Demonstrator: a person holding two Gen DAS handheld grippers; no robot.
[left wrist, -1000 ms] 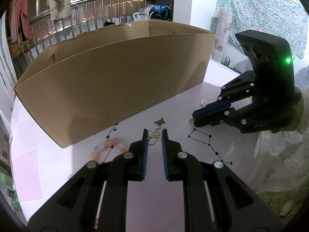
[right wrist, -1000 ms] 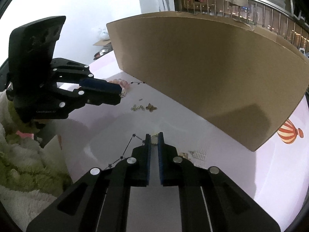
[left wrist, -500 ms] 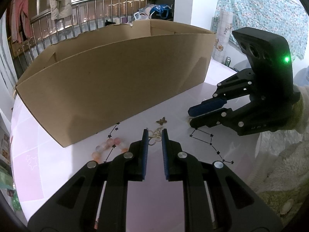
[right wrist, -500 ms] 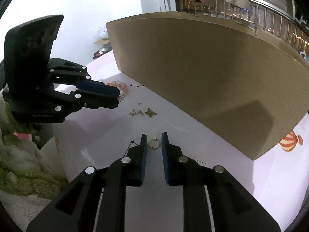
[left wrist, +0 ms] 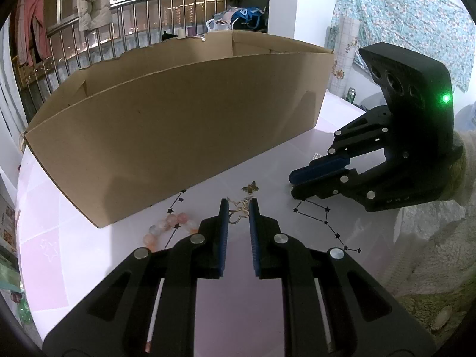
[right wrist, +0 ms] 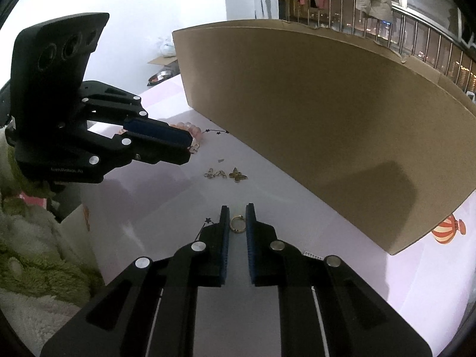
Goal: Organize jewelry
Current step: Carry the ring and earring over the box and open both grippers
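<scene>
My left gripper point(left wrist: 239, 206) holds still just above the table, shut on a gold butterfly-outline earring point(left wrist: 239, 211); in the right wrist view a gold hook point(right wrist: 195, 148) pokes out of the left gripper point(right wrist: 190, 150). My right gripper point(right wrist: 237, 208) points down at the table with a small gold ring point(right wrist: 237, 224) lying between its jaws. They are closing, and the pads are almost on the ring. In the left wrist view the right gripper point(left wrist: 293, 185) sits low on the right. A gold butterfly charm point(left wrist: 250, 186) point(right wrist: 238, 175) and pink bead bracelet point(left wrist: 169, 226) lie loose.
A long open cardboard box point(left wrist: 178, 119) point(right wrist: 327, 134) stands along the far side of the white table point(left wrist: 89, 253), which is printed with stars. Small gold clasps point(right wrist: 215, 174) lie beside the charm. A tiny white strip point(right wrist: 312, 255) lies by my right fingers. Fleece sleeves flank both views.
The right gripper's jaws opened from shut and moved forward around the ring, then narrowed a little. The left gripper and its earring have not moved.
</scene>
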